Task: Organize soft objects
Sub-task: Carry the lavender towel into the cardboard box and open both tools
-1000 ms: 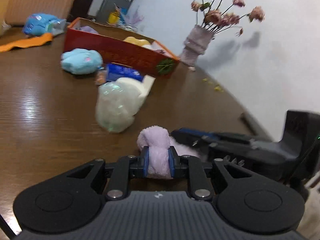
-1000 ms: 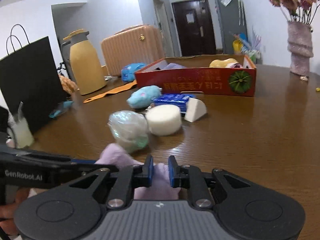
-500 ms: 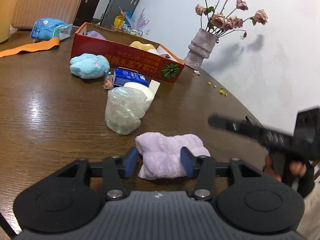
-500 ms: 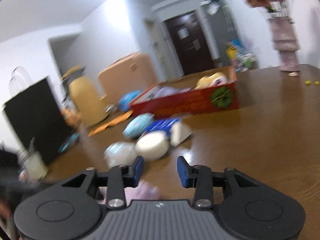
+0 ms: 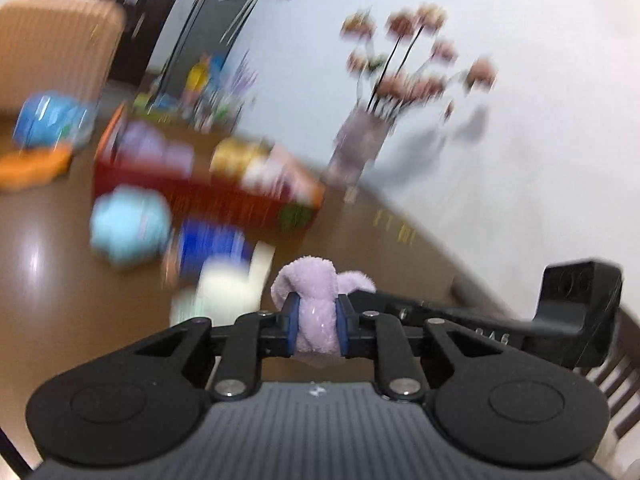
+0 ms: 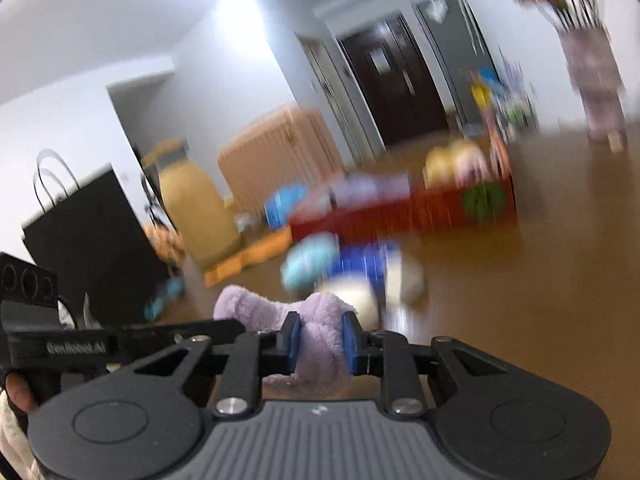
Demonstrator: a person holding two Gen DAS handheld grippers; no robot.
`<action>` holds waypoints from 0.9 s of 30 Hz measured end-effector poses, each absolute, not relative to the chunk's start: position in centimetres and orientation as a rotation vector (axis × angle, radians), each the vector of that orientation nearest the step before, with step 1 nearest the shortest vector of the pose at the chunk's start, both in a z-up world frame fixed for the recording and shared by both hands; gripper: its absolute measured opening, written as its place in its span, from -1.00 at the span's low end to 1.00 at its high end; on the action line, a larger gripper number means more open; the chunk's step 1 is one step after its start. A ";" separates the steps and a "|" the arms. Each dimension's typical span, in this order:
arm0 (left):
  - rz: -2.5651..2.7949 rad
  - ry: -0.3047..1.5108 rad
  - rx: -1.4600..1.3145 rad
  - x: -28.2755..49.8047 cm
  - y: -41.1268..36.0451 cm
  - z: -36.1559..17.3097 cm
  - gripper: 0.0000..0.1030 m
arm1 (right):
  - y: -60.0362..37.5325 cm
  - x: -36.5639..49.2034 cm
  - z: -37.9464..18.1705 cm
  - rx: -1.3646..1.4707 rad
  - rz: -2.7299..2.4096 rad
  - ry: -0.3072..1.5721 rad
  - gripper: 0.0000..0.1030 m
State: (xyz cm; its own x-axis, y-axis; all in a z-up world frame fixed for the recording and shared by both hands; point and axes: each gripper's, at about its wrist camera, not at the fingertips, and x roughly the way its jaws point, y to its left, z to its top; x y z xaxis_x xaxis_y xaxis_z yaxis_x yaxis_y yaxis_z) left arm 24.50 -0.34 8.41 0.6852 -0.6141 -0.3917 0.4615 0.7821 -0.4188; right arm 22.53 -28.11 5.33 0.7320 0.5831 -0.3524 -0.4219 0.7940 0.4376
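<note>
Both claws had just closed: left claw (image 5: 317, 319) and right claw (image 6: 320, 340) each pinched the towel (image 5: 316, 300), likely for folding above the desk (image 5: 72, 280).

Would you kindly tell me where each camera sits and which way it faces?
Left wrist: rides the left gripper, facing the vase and wall; the right gripper's body shows at right.
Right wrist: rides the right gripper, facing the red box and door; a hand shows at left.
Shared: the purple cloth, pinched by both grippers.
</note>
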 end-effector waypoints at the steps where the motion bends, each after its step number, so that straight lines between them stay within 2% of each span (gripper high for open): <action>1: -0.616 0.522 -0.295 26.1 -0.4 9.8 -0.63 | -28.2 23.7 6.8 0.327 0.567 0.464 -0.58; 4: -0.610 0.487 -0.261 32.3 -1.0 12.6 -0.63 | -28.0 28.5 10.6 0.249 0.546 0.377 -0.58; 7: -0.569 0.537 -0.260 39.9 -1.9 13.1 -0.63 | -27.6 35.7 12.4 0.229 0.511 0.400 -0.58; 15: -0.401 0.744 -0.291 58.2 -2.7 8.6 -0.62 | -24.5 54.9 10.0 0.193 0.405 0.620 -0.58; 19: -0.324 0.772 -0.291 63.1 -1.9 6.3 -0.59 | -22.4 61.3 8.0 0.147 0.396 0.678 -0.58; 23: -0.253 0.929 -0.256 67.2 -1.8 3.3 -0.49 | -20.5 66.9 4.4 0.125 0.322 0.830 -0.52; 27: -0.291 0.924 -0.264 67.1 -1.1 2.6 -0.34 | -20.6 67.5 3.3 0.124 0.298 0.861 -0.41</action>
